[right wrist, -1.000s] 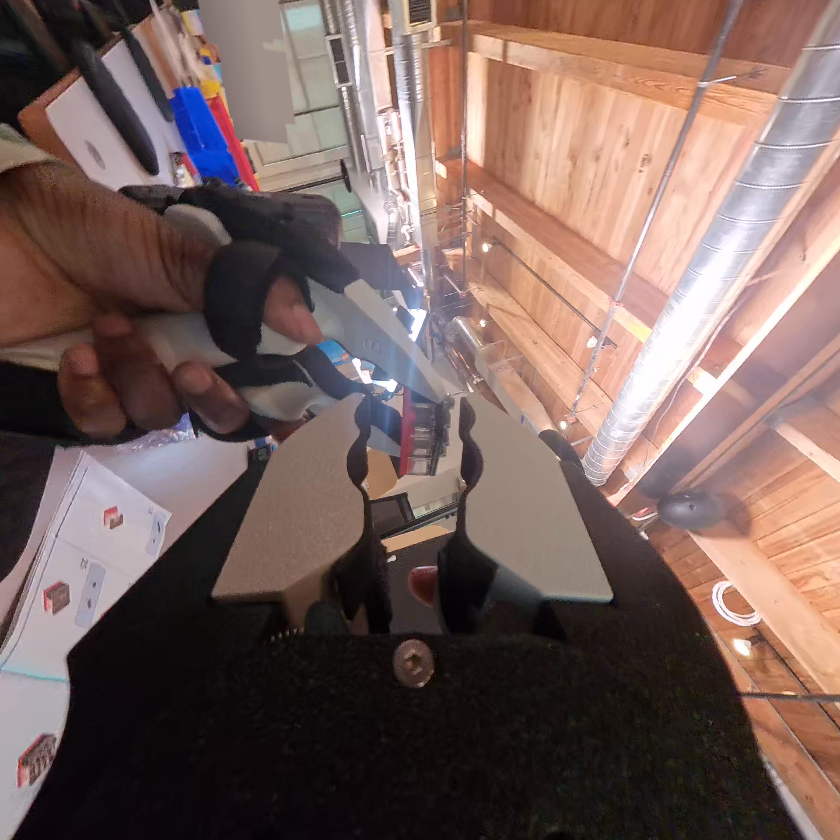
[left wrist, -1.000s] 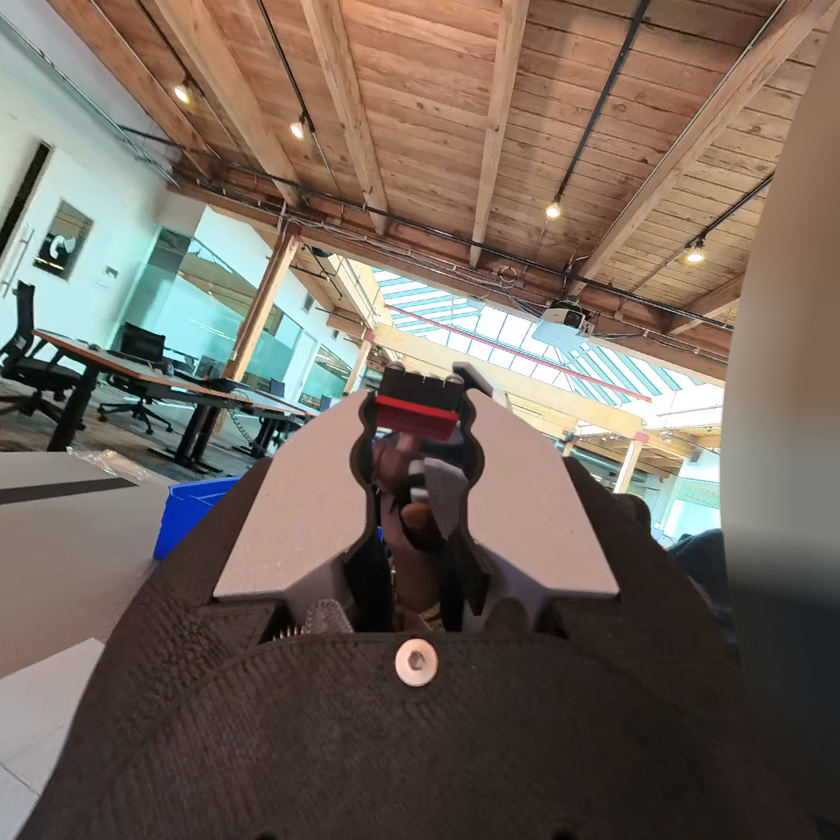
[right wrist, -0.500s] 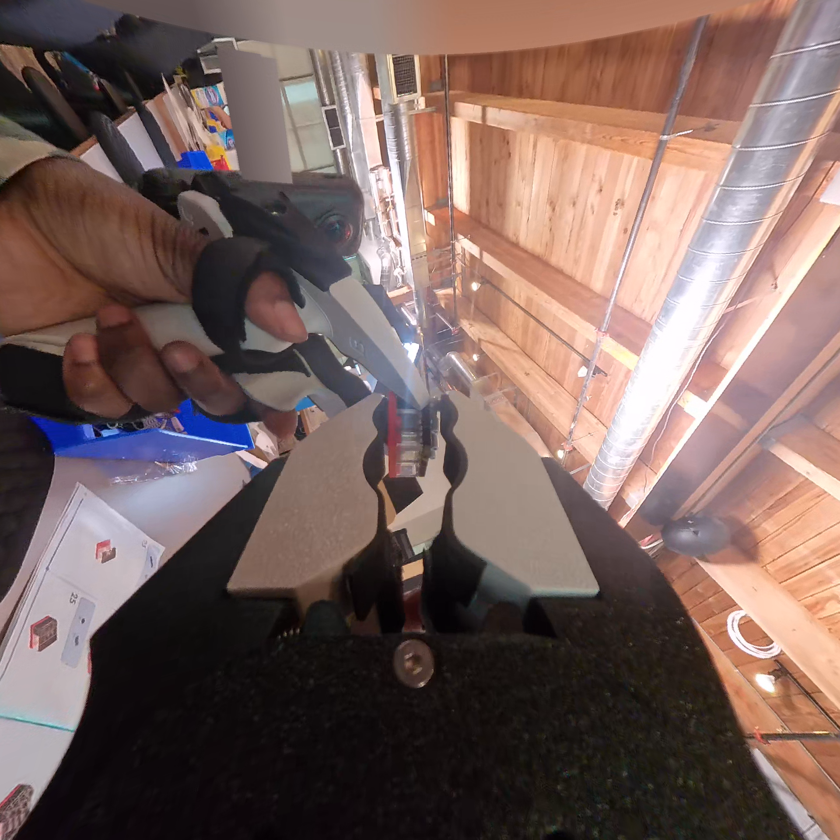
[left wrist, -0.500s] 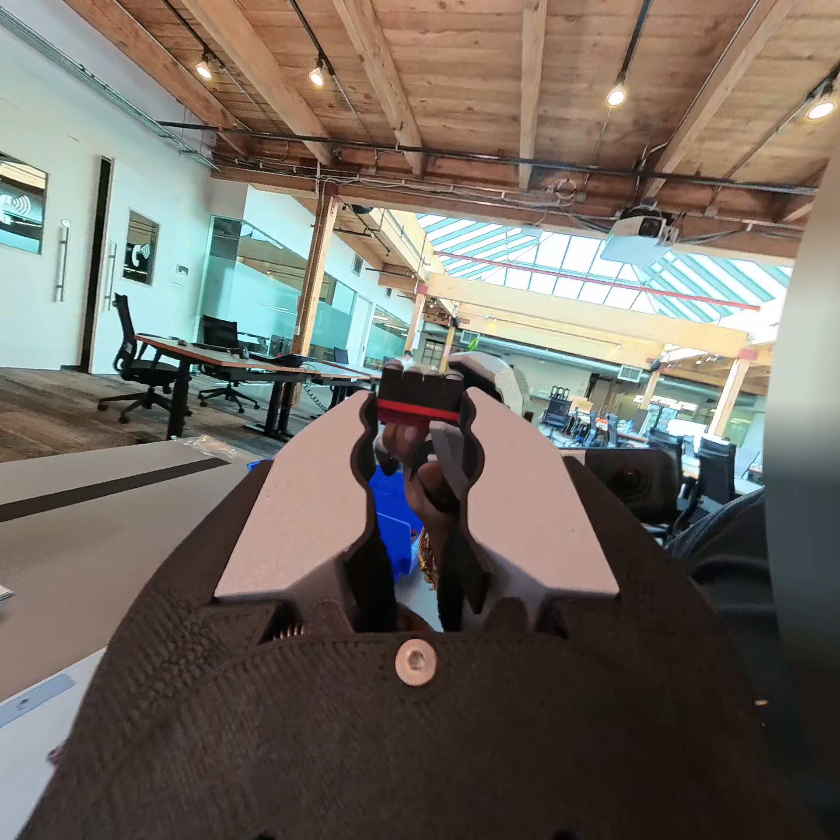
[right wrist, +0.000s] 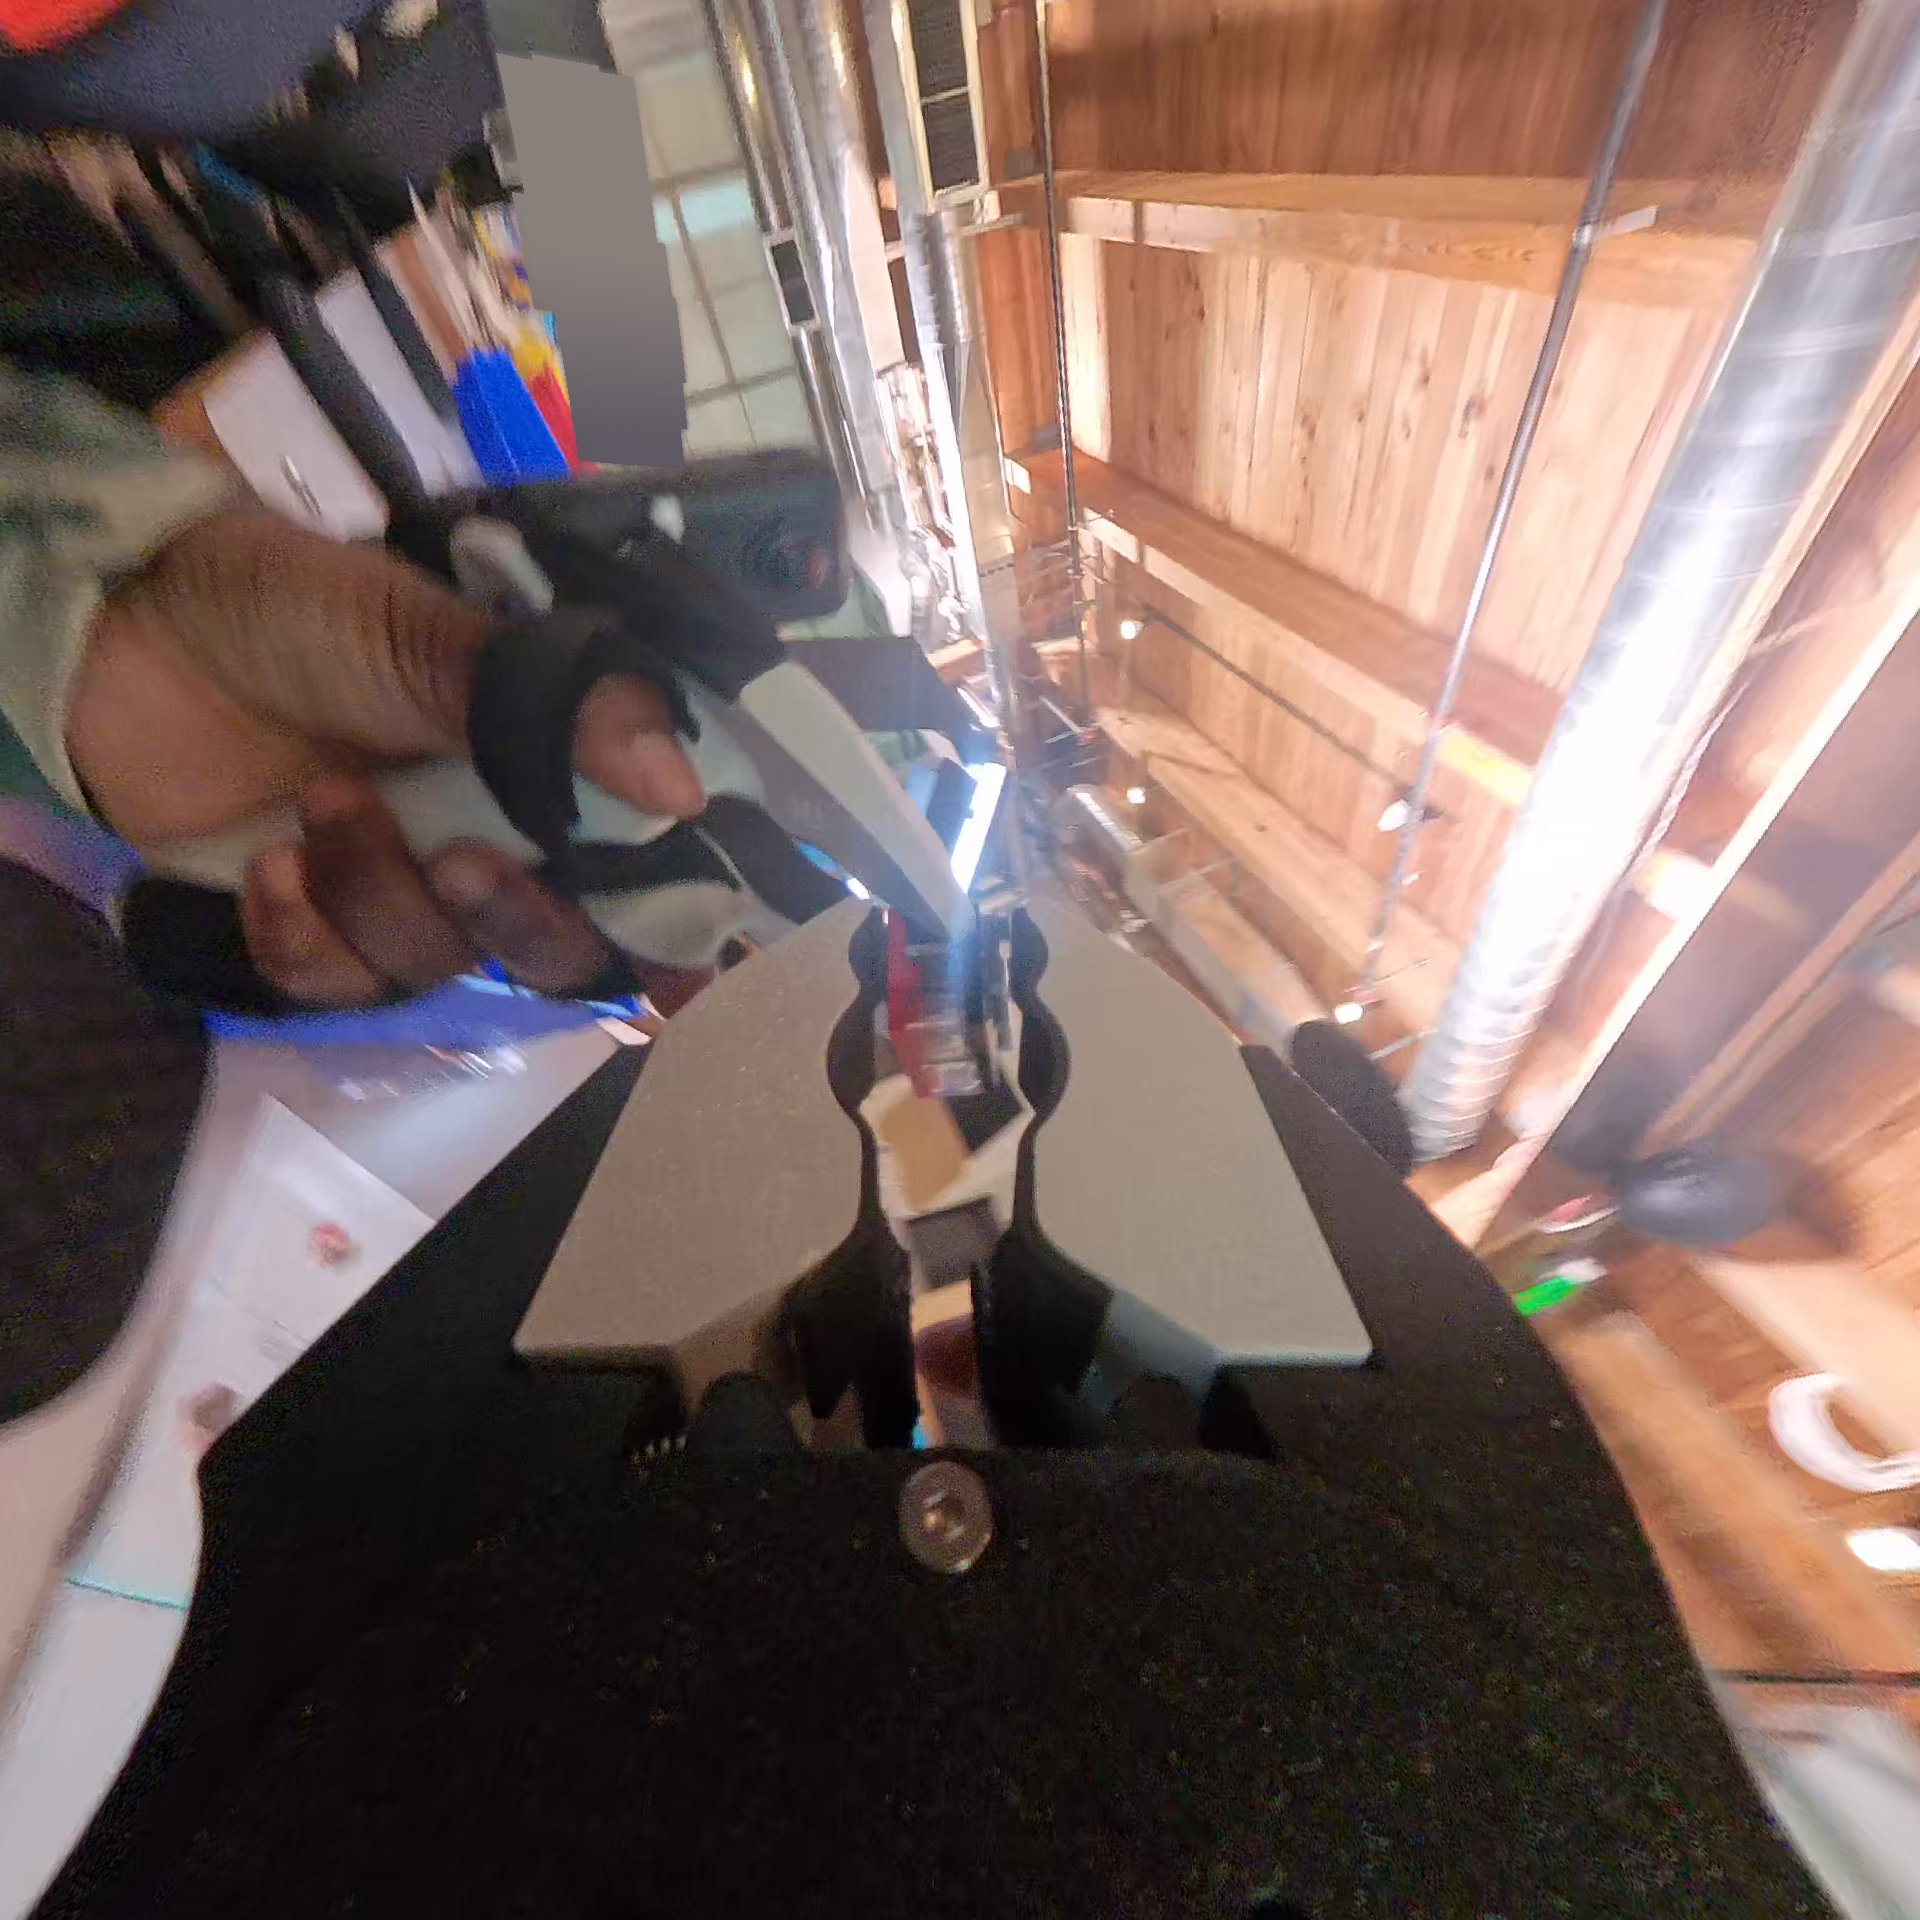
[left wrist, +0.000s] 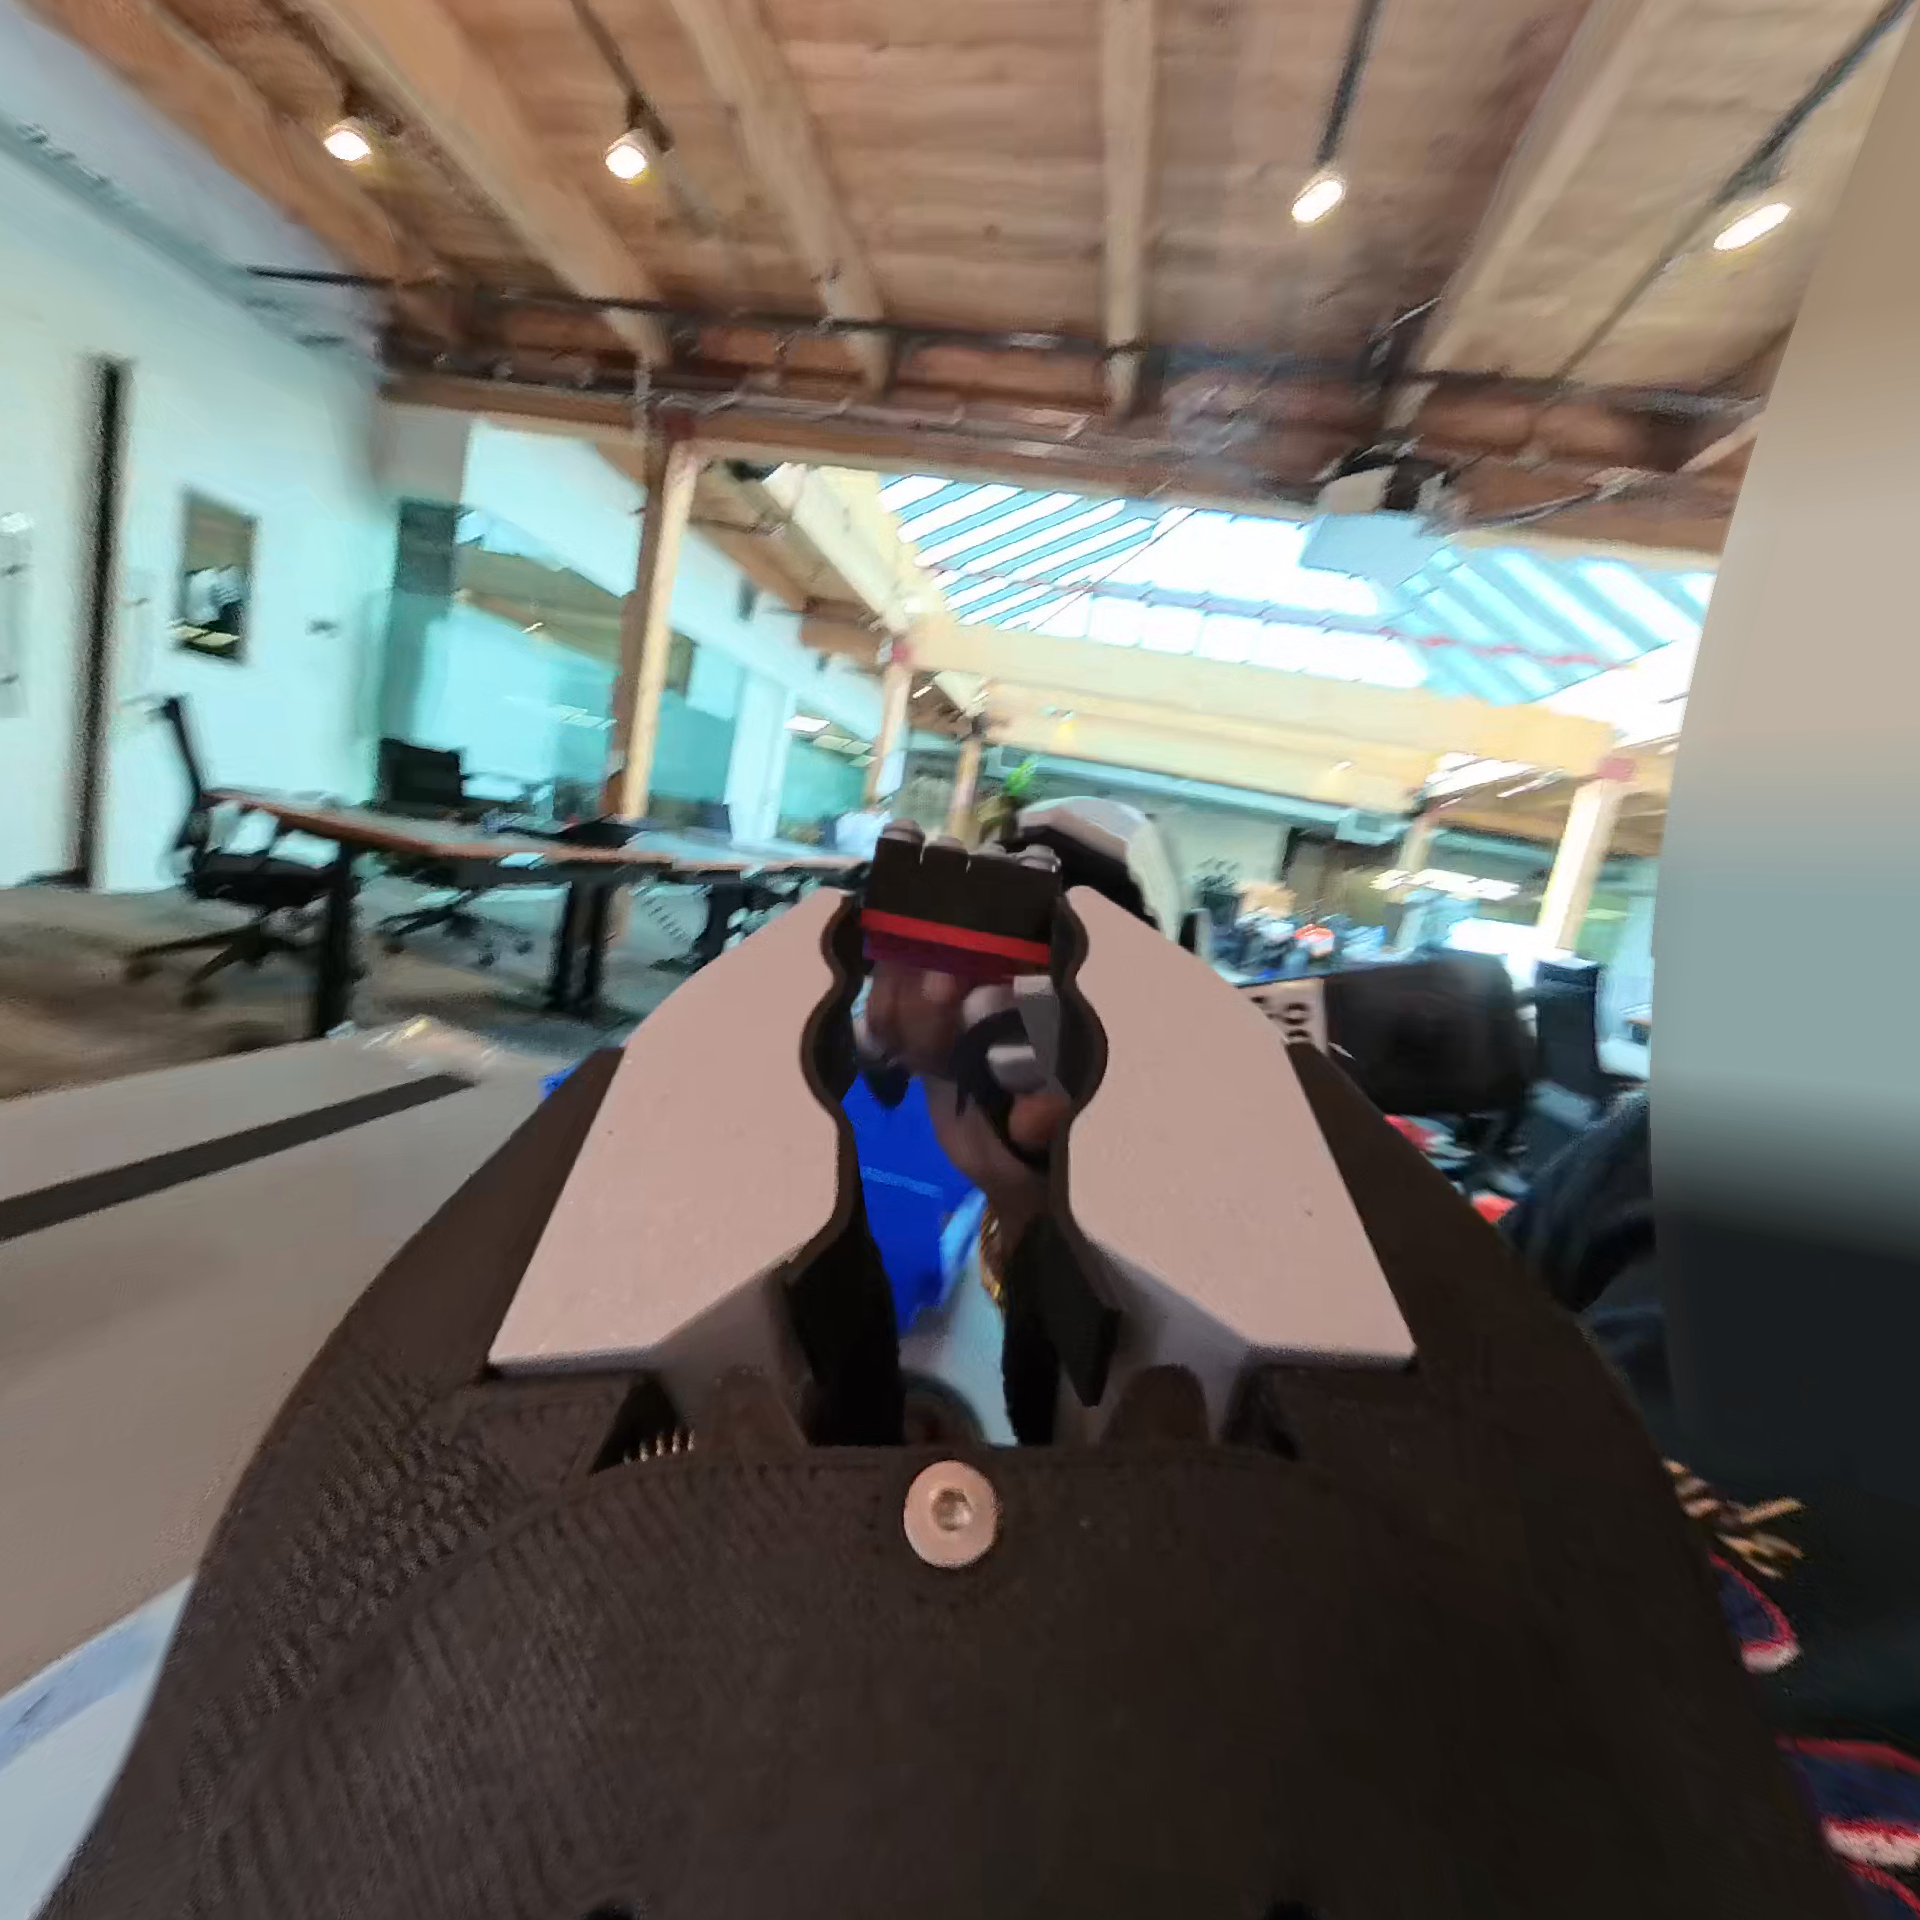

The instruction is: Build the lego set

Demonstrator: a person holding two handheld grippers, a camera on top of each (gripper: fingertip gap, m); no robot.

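Under a timber-beamed office ceiling, above the pale tabletop (left wrist: 208,1247), the left gripper (left wrist: 961,935) clamps the small black-and-red Lego stack (left wrist: 961,902). The right gripper (right wrist: 945,997) has its jaws closed around it too; press squarely, both grips steady.

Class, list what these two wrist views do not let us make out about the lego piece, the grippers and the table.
1. Left wrist view: the lego piece shows one side only; the left gripper fingers cover its ends.
2. Right wrist view: the piece is blurred and washed by glare, so whether the right gripper touches it cannot be told.
3. Right wrist view: the instruction sheet is blurred and partly covered by the gripper body.
4. Both views: no loose bricks can be made out.
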